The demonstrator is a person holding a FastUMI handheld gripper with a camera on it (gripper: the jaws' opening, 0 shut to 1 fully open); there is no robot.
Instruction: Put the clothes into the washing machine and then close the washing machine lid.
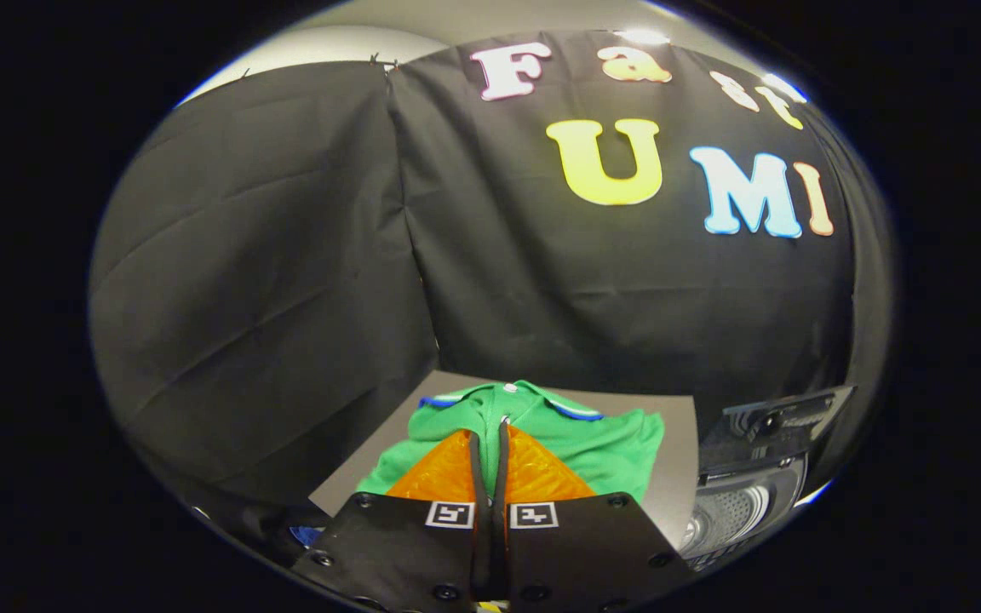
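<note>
A green polo shirt (576, 434) with a blue-edged collar lies folded on a grey table top (678, 460), just ahead of and under my fingers. My gripper (490, 438) is shut, its two fingers pressed together with nothing between them, their tips over the shirt's placket. To the right of the table stands the washing machine (746, 502), its lid (784, 421) raised and the metal drum showing inside.
Black cloth walls close the booth behind the table and on the left. The table's right edge sits close to the washing machine. A small blue item (307, 535) shows low on the left, below the table edge.
</note>
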